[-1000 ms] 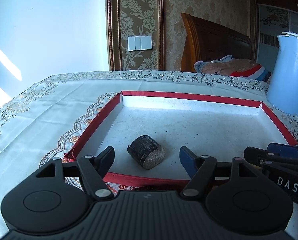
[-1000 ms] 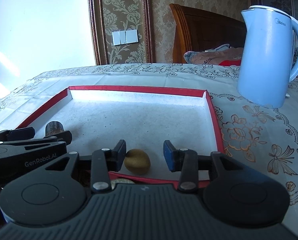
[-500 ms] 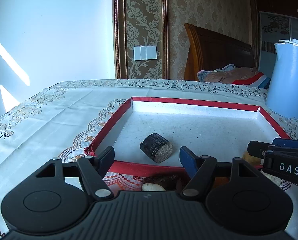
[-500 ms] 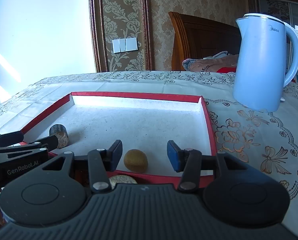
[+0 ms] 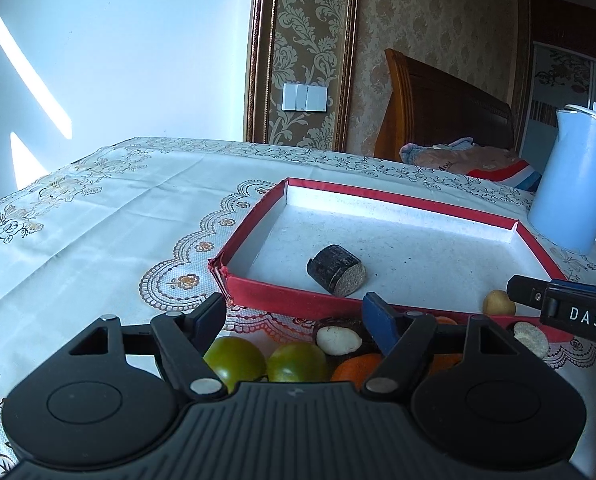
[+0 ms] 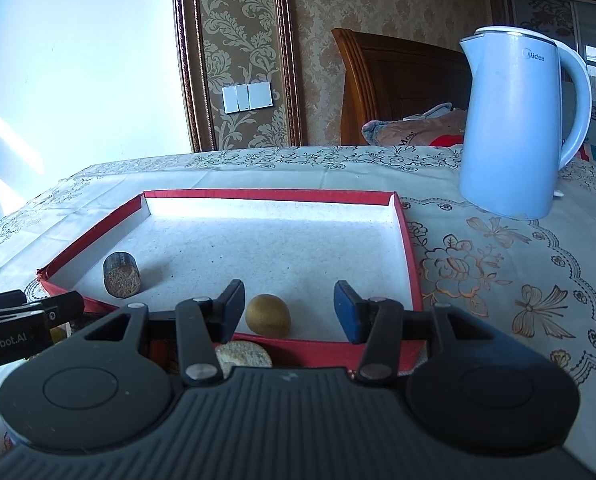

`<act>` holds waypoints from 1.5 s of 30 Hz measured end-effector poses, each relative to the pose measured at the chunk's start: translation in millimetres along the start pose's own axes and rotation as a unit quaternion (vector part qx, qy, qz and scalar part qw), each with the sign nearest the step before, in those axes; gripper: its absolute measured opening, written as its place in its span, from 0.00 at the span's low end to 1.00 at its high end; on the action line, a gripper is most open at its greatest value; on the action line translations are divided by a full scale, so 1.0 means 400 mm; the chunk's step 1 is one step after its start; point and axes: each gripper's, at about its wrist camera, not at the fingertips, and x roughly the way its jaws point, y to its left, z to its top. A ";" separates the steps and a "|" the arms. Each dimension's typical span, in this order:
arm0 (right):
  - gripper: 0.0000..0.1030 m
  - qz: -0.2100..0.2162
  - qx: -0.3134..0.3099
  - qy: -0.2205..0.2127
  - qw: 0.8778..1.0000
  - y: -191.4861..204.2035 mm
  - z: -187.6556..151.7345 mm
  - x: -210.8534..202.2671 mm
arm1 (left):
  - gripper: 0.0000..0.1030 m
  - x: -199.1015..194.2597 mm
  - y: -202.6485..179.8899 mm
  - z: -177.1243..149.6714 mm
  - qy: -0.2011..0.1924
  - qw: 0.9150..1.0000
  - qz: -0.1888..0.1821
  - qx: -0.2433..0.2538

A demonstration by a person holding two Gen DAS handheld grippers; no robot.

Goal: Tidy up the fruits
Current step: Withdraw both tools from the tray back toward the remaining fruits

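Right wrist — claw (image 6: 289,306) wide, apparently empty.

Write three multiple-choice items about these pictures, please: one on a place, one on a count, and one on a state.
1. Where does the dark cut cylinder lie?
A. inside the red-rimmed tray
B. on the tablecloth beside the kettle
C. between the left gripper's fingers

2. How many green round fruits show in front of the tray in the left wrist view?
A. none
B. two
C. five

3. In what state is the right gripper?
A. shut on the kettle
B. shut on the brown fruit
C. open, holding nothing

Answers:
1. A: the cylinder rests on the tray's white floor, near its left front corner.
2. B: two green fruits lie side by side below the left gripper.
3. C: the jaws stand apart, and the yellow-brown fruit lies on the tray floor beyond them.
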 end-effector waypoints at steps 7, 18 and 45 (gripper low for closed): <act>0.45 0.012 0.005 -0.009 1.000 -0.007 -0.014 -0.043 | 0.73 -0.049 0.017 -0.034 -0.007 1.000 -0.010 0.017; 0.60 0.024 0.023 -0.035 0.999 -0.046 -0.060 -0.125 | 0.74 -0.127 0.049 -0.069 -0.035 0.997 -0.062 0.018; 0.60 0.036 0.032 -0.037 0.998 -0.057 -0.071 -0.144 | 0.46 -0.085 -0.044 -0.083 0.035 0.995 -0.081 0.045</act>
